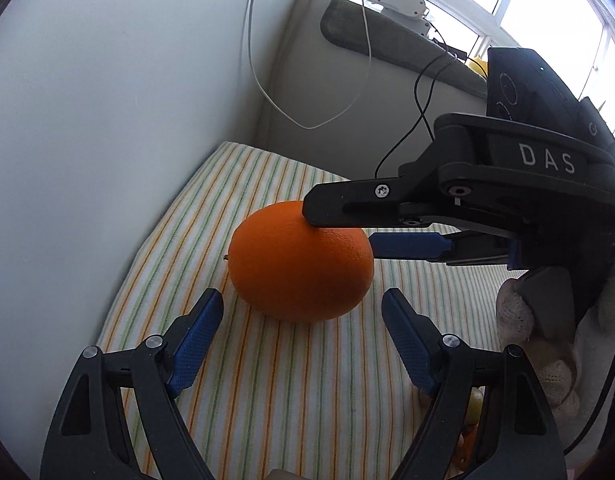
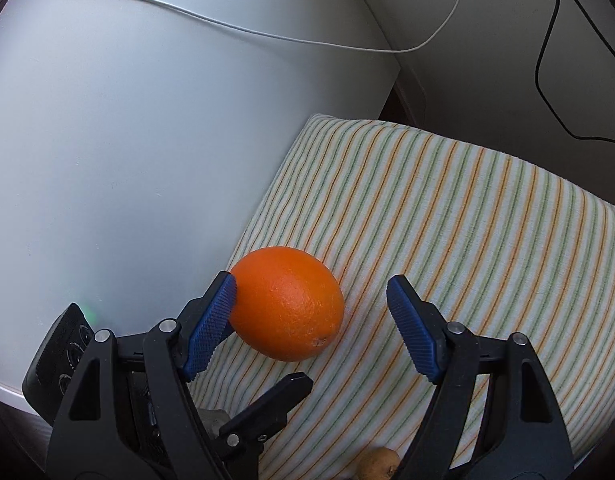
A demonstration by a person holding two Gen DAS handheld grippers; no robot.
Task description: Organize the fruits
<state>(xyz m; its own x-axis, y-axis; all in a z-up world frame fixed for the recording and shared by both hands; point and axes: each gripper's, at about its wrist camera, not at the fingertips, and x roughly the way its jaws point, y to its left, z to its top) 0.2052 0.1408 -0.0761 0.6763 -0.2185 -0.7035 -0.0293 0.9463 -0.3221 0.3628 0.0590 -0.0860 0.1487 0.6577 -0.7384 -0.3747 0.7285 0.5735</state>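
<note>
An orange (image 1: 301,262) rests on a striped cloth (image 1: 267,380). My left gripper (image 1: 303,304) is open, its blue pads just short of the orange on the near side. My right gripper (image 2: 311,300) is open; its left pad (image 2: 211,320) touches the orange (image 2: 287,304) and the right pad stands well clear. In the left wrist view the right gripper (image 1: 339,226) reaches in from the right, with one finger over the orange's top.
A white wall (image 1: 107,120) borders the cloth on the left. White and black cables (image 1: 347,112) hang at the back. A brownish fruit (image 2: 377,462) lies at the cloth's near edge. Yellow and orange fruit bits (image 1: 473,412) show low right.
</note>
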